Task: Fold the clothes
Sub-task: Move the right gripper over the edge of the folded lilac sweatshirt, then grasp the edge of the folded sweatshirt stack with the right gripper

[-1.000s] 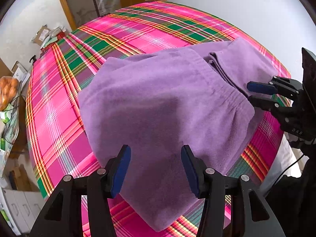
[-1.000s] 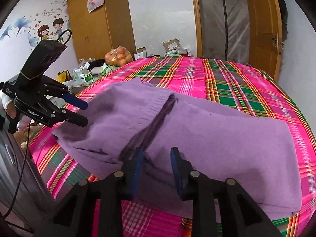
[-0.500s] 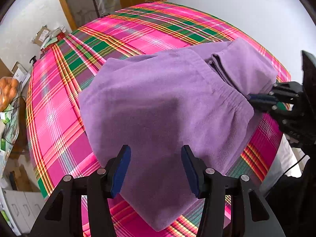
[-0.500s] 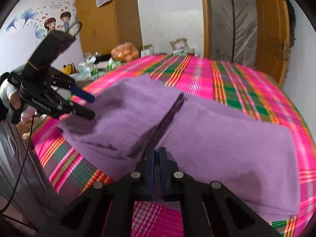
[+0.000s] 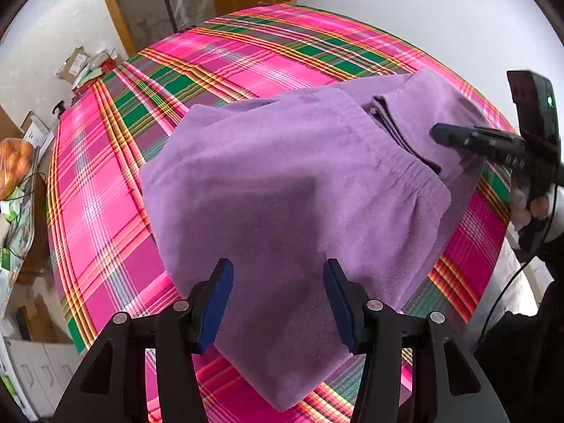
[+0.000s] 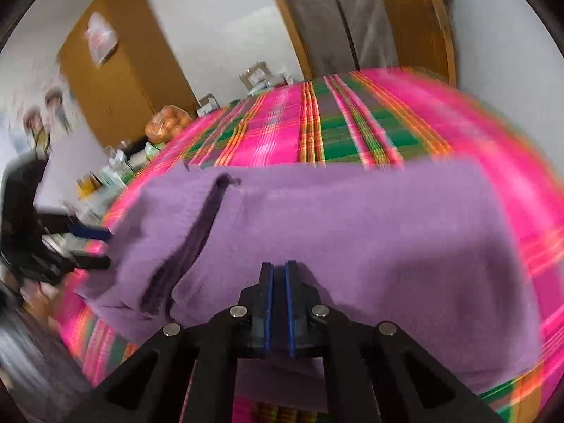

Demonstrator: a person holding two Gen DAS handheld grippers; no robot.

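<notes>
A purple fleece garment [image 5: 282, 176] with an elastic waistband lies folded on the pink and green plaid bed [image 5: 246, 60]. My left gripper [image 5: 277, 268] hangs open just above its near part, with nothing between the pads. My right gripper [image 5: 437, 133] reaches in from the right over the folded layers, jaws together. In the blurred right wrist view the right gripper [image 6: 278, 268] is shut on a pinch of the purple garment [image 6: 352, 229], which drapes around its fingers. The left gripper [image 6: 105, 249] shows blurred at that view's left edge.
The plaid bed [image 6: 352, 123] fills most of both views. Beyond its far edge are boxes [image 5: 84, 65], a bag of oranges [image 6: 167, 127], a wooden wardrobe [image 6: 120, 81] and a door frame [image 6: 416, 24]. A white wall [image 5: 423, 17] runs along the right side.
The right gripper's jaws closed from open onto the purple garment, then it rolled and slid sideways along the cloth. The left gripper stayed still and open.
</notes>
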